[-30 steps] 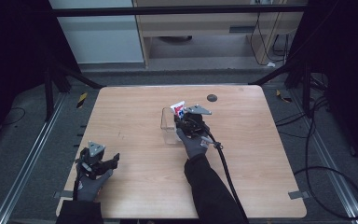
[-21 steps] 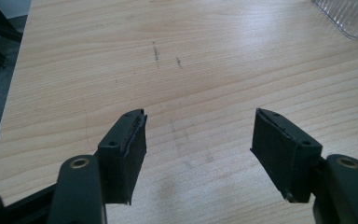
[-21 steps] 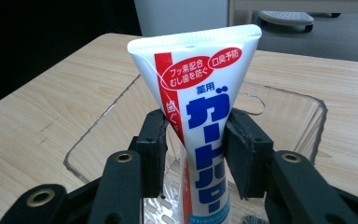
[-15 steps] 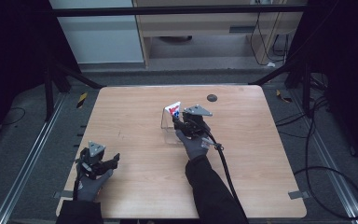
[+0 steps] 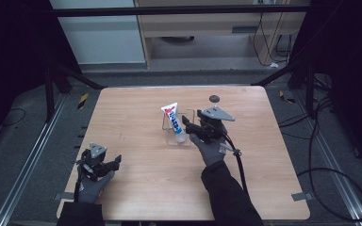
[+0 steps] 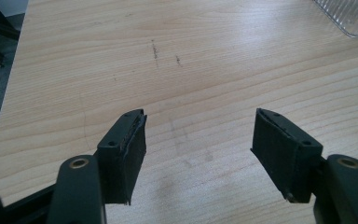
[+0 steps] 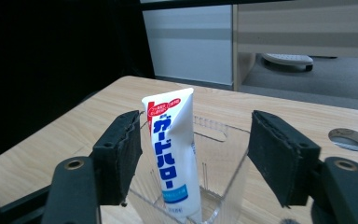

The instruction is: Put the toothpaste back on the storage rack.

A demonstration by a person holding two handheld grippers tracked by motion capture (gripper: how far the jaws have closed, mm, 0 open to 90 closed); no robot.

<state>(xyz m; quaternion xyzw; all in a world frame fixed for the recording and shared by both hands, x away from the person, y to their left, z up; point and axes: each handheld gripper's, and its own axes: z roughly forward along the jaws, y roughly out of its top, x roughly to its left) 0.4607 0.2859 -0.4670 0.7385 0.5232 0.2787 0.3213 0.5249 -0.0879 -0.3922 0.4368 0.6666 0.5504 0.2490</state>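
A white toothpaste tube (image 5: 173, 120) with blue and red print stands cap down, leaning, in a clear plastic cup (image 5: 179, 140) at mid table. My right gripper (image 5: 188, 125) hovers just to its right. Its jaws have just been opening and now stand wide. In the right gripper view the tube (image 7: 175, 158) and cup (image 7: 219, 158) sit ahead of the right gripper (image 7: 196, 140), and neither pad touches them. My left gripper (image 5: 114, 165) rests near the table's front left, open and holding nothing. The left gripper view shows bare wood between the left gripper's (image 6: 198, 149) pads.
A dark round hole (image 5: 214, 98) marks the wooden table (image 5: 136, 108) behind the right gripper. A black cable (image 5: 238, 165) trails back from that gripper along the forearm. The cup's ribbed corner (image 6: 349, 18) sits at the top right of the left gripper view.
The right gripper has opened, let go of the tube and drawn back to the right and slightly up. The tube stays leaning in the cup. The left gripper has not moved.
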